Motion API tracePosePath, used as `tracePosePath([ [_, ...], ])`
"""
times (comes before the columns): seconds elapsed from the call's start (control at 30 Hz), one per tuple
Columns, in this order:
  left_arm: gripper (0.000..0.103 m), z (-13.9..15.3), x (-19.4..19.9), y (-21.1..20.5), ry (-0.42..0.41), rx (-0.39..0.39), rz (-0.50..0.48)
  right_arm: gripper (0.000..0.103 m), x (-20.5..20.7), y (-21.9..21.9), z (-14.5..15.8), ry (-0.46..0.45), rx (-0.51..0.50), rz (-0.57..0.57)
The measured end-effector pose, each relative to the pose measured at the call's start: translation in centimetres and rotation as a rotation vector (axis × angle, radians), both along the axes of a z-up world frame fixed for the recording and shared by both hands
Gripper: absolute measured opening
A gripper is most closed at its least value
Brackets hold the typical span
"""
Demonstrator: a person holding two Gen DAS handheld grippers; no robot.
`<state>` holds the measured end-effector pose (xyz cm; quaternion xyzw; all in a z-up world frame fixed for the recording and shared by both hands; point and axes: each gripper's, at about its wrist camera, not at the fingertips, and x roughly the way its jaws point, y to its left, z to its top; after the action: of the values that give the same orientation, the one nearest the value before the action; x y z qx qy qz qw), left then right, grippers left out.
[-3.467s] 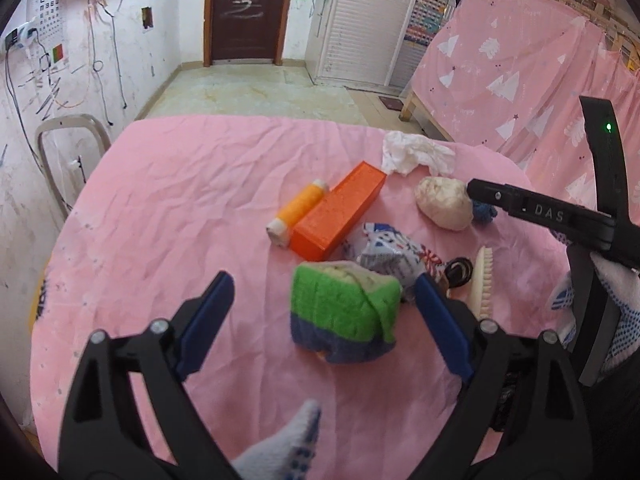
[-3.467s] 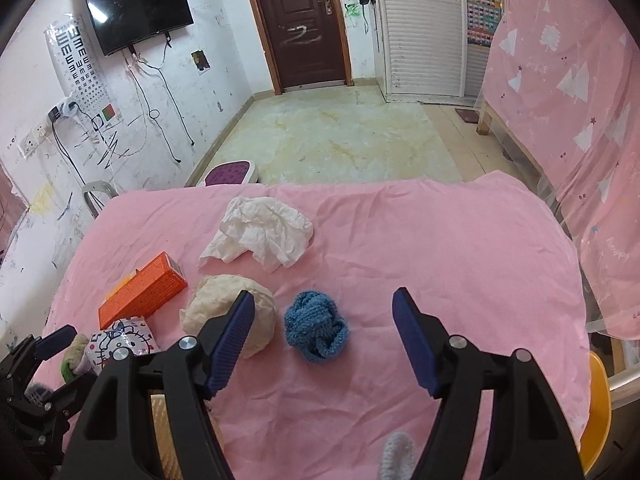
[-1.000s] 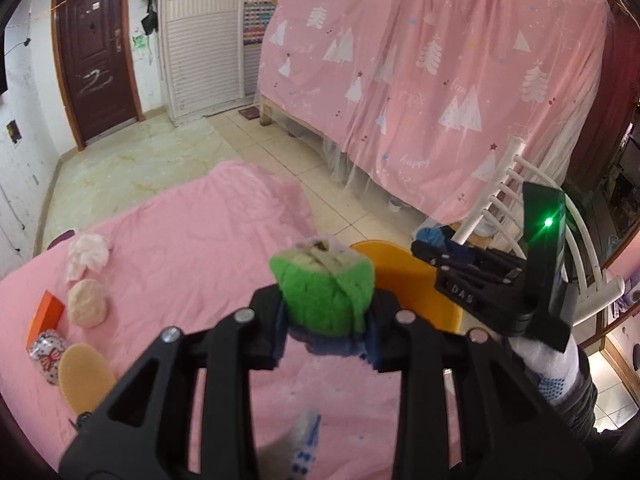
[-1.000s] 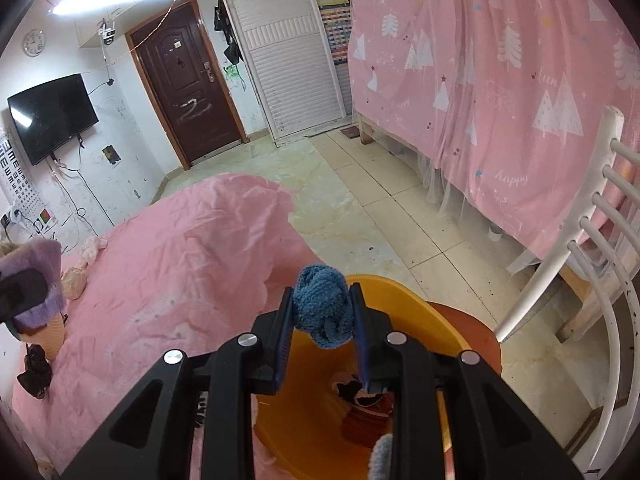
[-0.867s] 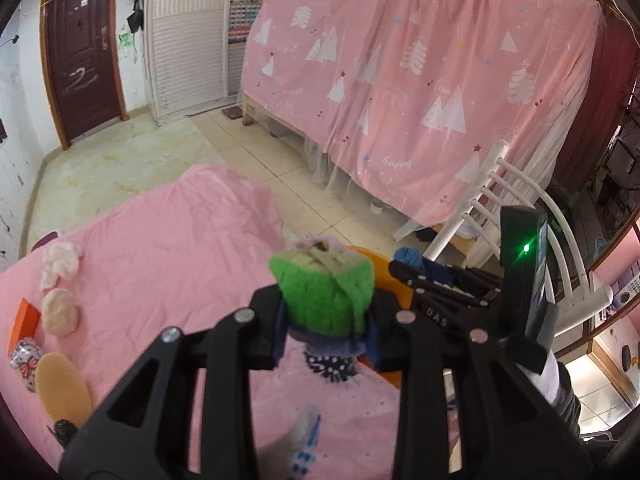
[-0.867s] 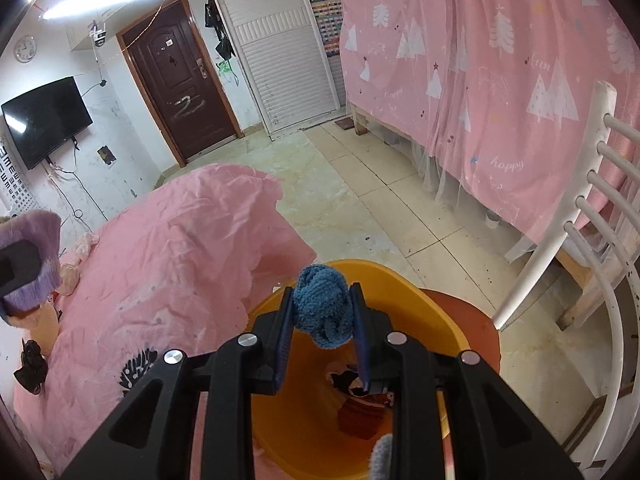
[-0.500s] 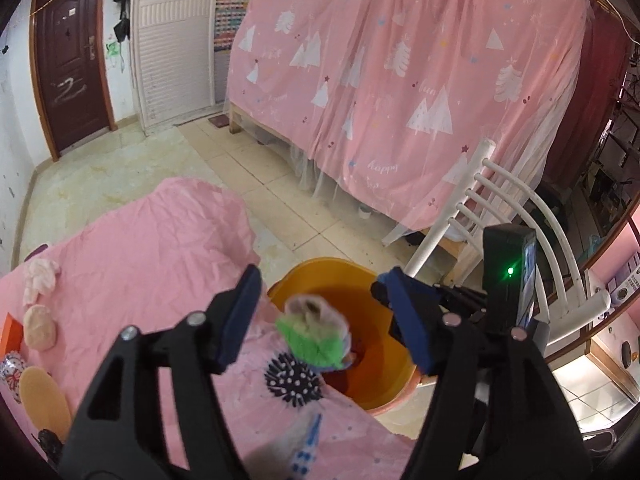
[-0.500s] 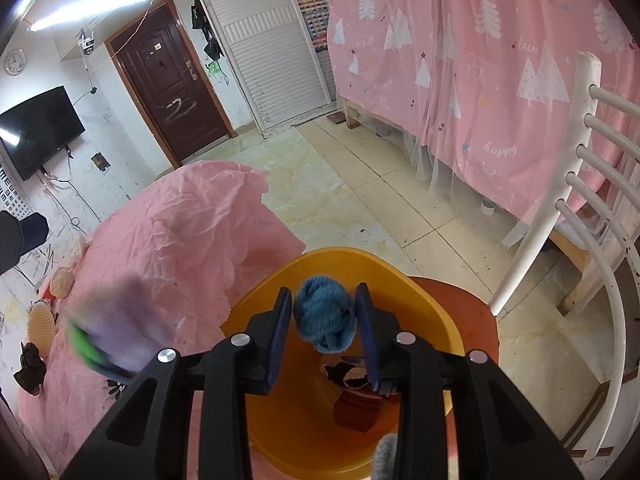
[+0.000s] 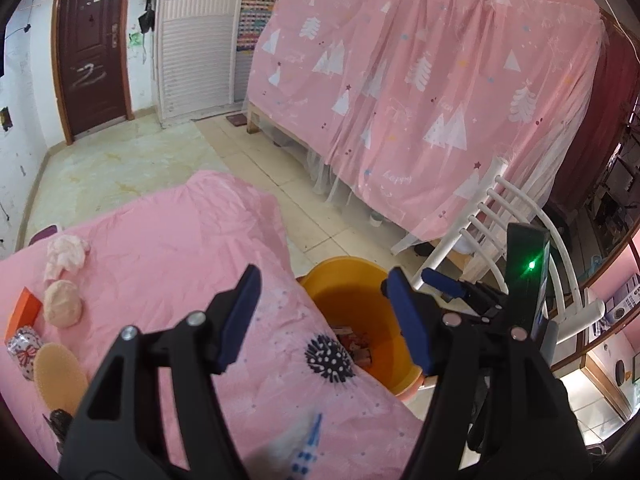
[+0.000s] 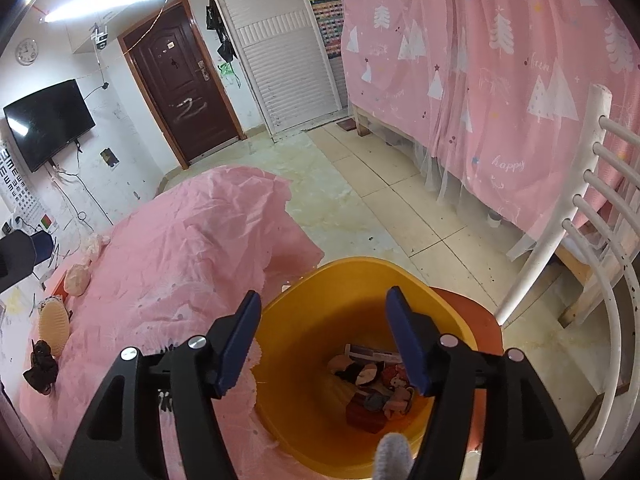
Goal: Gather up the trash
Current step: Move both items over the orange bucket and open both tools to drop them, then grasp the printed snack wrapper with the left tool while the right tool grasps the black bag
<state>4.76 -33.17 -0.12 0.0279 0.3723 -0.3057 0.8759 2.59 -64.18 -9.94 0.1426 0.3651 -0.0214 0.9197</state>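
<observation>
With both tools spread wide and empty — the right tool (image 10: 322,334) having just opened — the trash (image 10: 374,384) lay in the bucket (image 10: 304,308); the left tool (image 9: 324,316) hung over the desk (image 9: 160,248) edge — later drops could miss.

Each black hand-held gripper (image 9: 326,320) carries blue pads (image 10: 240,338) and silver screws.

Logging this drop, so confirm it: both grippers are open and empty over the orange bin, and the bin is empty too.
Not quite. The orange bin is not empty: the right wrist view shows trash at its bottom. The left gripper and right gripper are open and empty.
</observation>
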Motion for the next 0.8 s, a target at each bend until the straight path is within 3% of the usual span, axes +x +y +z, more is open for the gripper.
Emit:
tracePosePath([
  [0.67, 0.063, 0.9, 0.4, 10.7, -0.031, -0.045, 0.188, 0.057, 1.1, 11.0, 3.4, -0.024, -0.078, 0.189],
  [0.8, 0.071, 0.8, 0.8, 13.8, -0.038, -0.049, 0.257, 0.066, 1.3, 13.7, 3.5, -0.018, -0.067, 0.245],
])
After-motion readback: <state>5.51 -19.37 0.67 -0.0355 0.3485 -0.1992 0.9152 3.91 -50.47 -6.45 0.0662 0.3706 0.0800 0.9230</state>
